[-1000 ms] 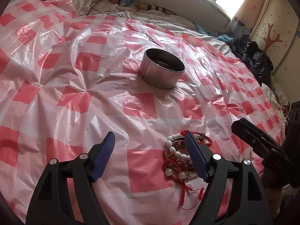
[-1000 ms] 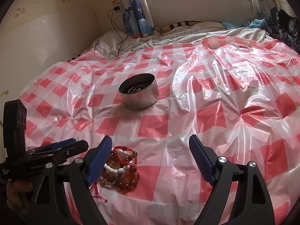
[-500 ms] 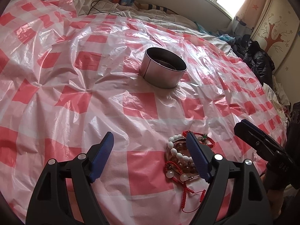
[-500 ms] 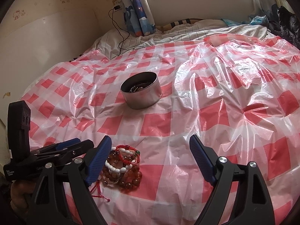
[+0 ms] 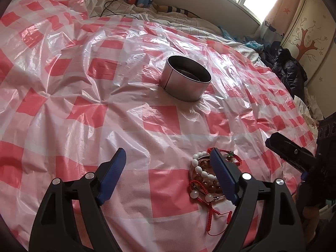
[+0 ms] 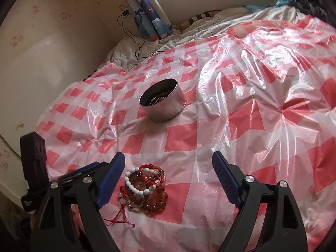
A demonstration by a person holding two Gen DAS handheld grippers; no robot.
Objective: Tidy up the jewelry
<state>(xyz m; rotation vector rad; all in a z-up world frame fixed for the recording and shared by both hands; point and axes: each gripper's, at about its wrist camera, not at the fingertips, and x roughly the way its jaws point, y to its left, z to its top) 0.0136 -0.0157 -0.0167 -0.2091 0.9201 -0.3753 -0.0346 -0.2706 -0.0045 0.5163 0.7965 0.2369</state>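
Shiny plastic in red and white checks covers the bed (image 5: 159, 126), probably to give the small pieces a smooth, clean ground that shows them up; a round metal tin (image 5: 185, 82) stands near the middle of the sheet, lid off, with a few metal pieces already lying in its bottom, so it looks like the place where the jewelry is meant to go; the remaining pile of bracelets (image 6: 145, 187), white beads, amber beads and knotted red cord heaped together, lies close to the near edge of the sheet, well apart from the tin; the left gripper (image 5: 168, 176) hangs just beside the pile with its jaws spread wide and nothing between them, its right finger passing in front of the beads; the right gripper (image 6: 167, 178) is also spread wide and empty, and the pile sits inside its span, near its left finger; no brand or readable writing shows on the tin.
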